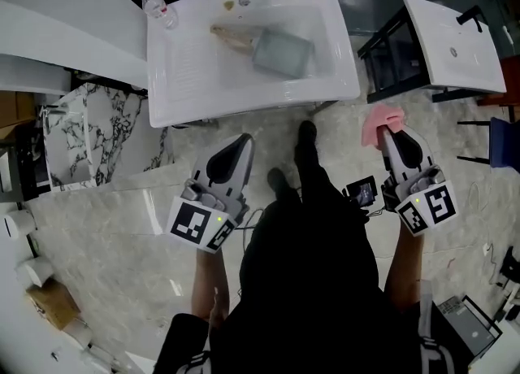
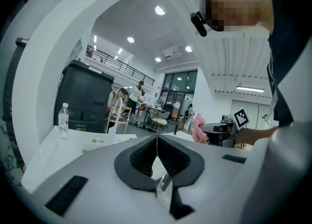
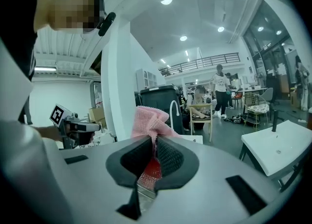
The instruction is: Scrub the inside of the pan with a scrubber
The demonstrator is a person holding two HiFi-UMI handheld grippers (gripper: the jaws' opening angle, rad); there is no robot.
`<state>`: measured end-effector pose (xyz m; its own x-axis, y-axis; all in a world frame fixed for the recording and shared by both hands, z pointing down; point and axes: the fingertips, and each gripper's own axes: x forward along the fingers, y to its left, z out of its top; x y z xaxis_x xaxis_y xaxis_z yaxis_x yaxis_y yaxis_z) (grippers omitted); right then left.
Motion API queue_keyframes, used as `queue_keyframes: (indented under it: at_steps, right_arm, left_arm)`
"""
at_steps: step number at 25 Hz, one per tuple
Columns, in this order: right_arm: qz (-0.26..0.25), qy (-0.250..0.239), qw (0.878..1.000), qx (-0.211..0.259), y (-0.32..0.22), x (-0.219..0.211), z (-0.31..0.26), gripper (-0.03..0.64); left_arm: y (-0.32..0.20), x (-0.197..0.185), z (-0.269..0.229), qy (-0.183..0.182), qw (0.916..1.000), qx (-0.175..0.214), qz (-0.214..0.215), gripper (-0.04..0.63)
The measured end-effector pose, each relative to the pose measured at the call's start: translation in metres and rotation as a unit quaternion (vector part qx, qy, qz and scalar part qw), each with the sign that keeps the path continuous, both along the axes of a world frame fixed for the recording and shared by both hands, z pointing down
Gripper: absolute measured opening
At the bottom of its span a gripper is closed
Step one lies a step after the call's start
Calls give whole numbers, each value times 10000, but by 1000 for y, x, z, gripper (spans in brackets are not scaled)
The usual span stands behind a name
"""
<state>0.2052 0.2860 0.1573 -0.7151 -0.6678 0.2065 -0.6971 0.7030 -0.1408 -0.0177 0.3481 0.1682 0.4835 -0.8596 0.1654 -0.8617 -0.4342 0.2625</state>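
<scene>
No words, brand names or numbers can be read anywhere in these views. The only signs are black-and-white square markers. One stands on the white cube [image 1: 197, 226] at the back of the left gripper [image 1: 244, 140] and another on the matching cube [image 1: 428, 208] of the right gripper [image 1: 388, 126]. Each shows a block pattern without lettering. The clear plastic water bottle [image 1: 158, 8] standing on the corner of the white sink unit [image 1: 187, 80] carries a pale label band, but its print is too small to make out.
</scene>
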Motion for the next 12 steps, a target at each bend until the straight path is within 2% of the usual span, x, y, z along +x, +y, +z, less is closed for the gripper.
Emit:
queue_keyframes:
  at_steps: [12]
  right_arm:
    - [-927, -336, 9951, -101, -151, -31, 8, 38]
  left_arm:
    - [-129, -8, -19, -362, 9964, -160, -750, 35]
